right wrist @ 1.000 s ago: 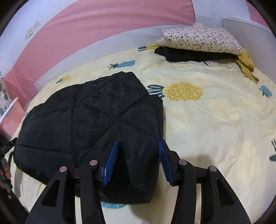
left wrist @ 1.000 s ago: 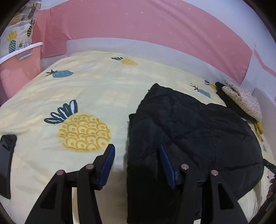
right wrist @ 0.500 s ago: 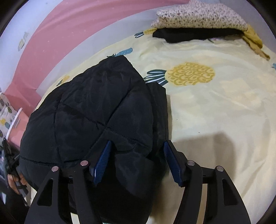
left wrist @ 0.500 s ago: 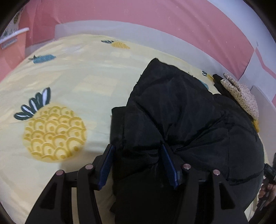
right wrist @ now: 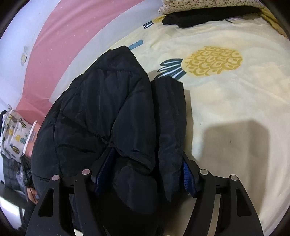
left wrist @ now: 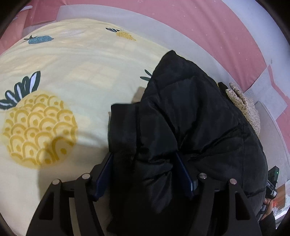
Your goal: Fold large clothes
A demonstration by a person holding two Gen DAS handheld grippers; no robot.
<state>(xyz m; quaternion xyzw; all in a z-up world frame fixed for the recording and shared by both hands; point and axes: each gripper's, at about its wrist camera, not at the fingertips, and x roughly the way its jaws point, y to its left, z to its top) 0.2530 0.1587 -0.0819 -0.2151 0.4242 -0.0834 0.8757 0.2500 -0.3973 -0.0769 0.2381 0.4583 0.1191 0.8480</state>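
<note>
Jacket [left wrist: 190, 127], black and quilted, lies bunched on the pineapple-print bed [left wrist: 76, 76]. Through my left wrist camera, my left hand-held gripper [left wrist: 145, 174] straddles a thick roll of its near edge; its jaws have just been opening, so the padding sits between the pads loosely, let go to settle there. Through my right wrist camera, my right hand-held gripper [right wrist: 145, 172] brackets the other end likewise, jaws just spread and released, with the folded pile [right wrist: 208, 10] well apart, leaving room to fold.
</note>
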